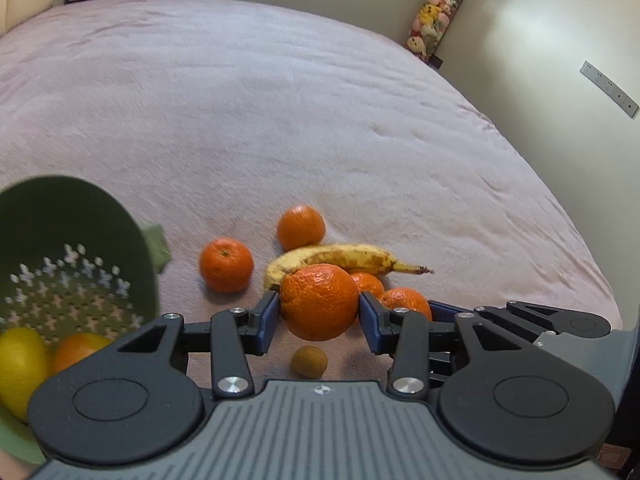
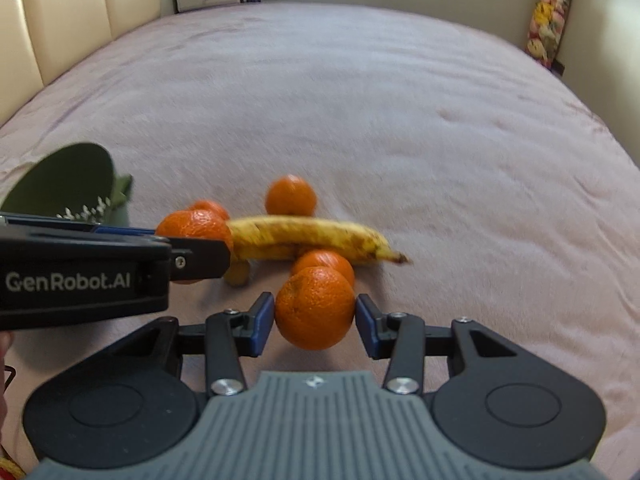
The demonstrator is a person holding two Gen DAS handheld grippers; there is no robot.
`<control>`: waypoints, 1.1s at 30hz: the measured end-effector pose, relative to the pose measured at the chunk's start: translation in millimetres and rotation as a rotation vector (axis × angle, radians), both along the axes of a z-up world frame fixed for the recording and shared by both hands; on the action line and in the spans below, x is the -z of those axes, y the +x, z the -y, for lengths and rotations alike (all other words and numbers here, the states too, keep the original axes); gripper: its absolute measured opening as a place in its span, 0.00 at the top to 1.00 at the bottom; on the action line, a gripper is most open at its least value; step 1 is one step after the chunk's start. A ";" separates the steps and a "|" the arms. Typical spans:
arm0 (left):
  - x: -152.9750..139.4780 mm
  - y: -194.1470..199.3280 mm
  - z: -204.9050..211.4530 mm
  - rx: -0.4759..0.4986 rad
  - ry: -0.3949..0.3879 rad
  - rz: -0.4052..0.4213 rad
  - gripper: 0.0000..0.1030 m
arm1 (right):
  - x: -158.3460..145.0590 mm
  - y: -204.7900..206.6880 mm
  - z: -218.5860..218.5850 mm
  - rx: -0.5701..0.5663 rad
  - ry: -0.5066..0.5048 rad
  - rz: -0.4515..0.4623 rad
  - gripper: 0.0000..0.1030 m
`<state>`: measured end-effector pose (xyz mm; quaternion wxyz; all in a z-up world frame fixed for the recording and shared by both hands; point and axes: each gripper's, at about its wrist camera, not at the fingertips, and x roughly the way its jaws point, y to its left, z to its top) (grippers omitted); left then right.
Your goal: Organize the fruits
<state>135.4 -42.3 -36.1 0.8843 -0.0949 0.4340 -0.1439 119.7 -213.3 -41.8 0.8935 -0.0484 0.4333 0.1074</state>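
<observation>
Pink plush bed cover (image 1: 280,120): it carries everything; the loose fruit sits in one cluster just ahead of both my tongs.
Green perforated plastic colander (image 1: 76,264): it lies to the left of the cluster, nearest my left tongs, mouth tipped toward me, with a yellow lemon-like fruit (image 1: 20,368) and an orange fruit (image 1: 78,350) already inside. I judge the carry goes left, a short way for my left hand and a longer one for my right.
Spotted yellow banana (image 1: 340,258): its long axis runs left to right across my view, stem tip pointing right, behind both held fruits.
Left tongs (image 1: 319,308): clamped on a round pebbly orange (image 1: 319,300), held clear of the cover, with a small brown round fruit (image 1: 309,361) below.
Right tongs (image 2: 315,314): clamped on a second round orange (image 2: 315,307), centred between the blue pads (image 2: 262,322), right of the left tongs.
</observation>
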 end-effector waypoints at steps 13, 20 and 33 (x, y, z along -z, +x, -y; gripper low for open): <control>-47.2 -26.3 -41.4 -0.064 0.065 0.062 0.53 | -44.6 -24.0 -38.0 -0.147 0.022 0.144 0.59; -60.2 -29.9 -72.2 -0.110 0.083 0.053 0.53 | -60.7 -30.1 -58.7 -0.221 0.027 0.182 0.59; -58.6 -22.0 -131.8 -0.250 0.080 0.005 0.53 | -68.9 -22.0 -120.7 -0.447 -0.023 0.195 0.60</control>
